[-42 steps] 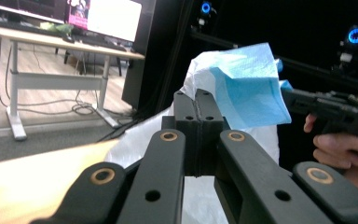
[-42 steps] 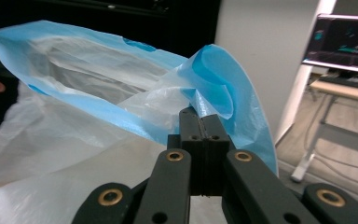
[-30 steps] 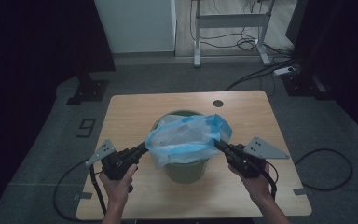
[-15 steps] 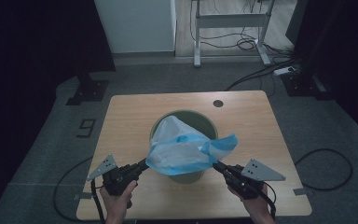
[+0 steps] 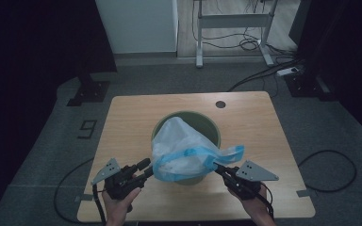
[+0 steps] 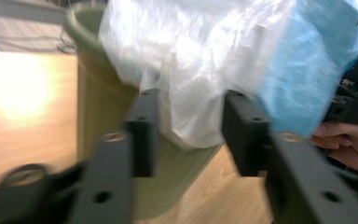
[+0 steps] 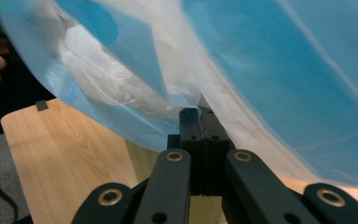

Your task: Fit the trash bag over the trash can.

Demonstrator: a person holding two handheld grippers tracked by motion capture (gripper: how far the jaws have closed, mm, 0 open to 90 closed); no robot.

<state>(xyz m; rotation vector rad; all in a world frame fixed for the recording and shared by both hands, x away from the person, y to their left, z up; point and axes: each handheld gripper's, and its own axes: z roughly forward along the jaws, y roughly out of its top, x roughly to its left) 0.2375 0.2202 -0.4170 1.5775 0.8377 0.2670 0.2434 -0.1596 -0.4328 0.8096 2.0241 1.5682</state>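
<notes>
Green bin (image 5: 186, 123) stands mid-table (image 5: 122, 117); white-and-blue plastic bag (image 5: 184, 150) sits half in it, draped over the near rim toward the person.

Right gripper (image 5: 221, 172): jaws clamped flat on the bag's blue hem, seen pinched at the tips in the right gripper view (image 7: 190, 113).

Left gripper (image 5: 143, 170): jaws have just been opening; they stand apart with a fold of bag film (image 6: 193, 116) between them, pads seemingly not pressing, though this view is blurred.

Judgement: the step in hand is fitting the bag over the bin's rim. To do it well, re-take the hem on the left close to its edge, keep the right pinch firm, spread both hands evenly so the mouth opens round, then fold the hem down outside the rim without tipping the bin
</notes>
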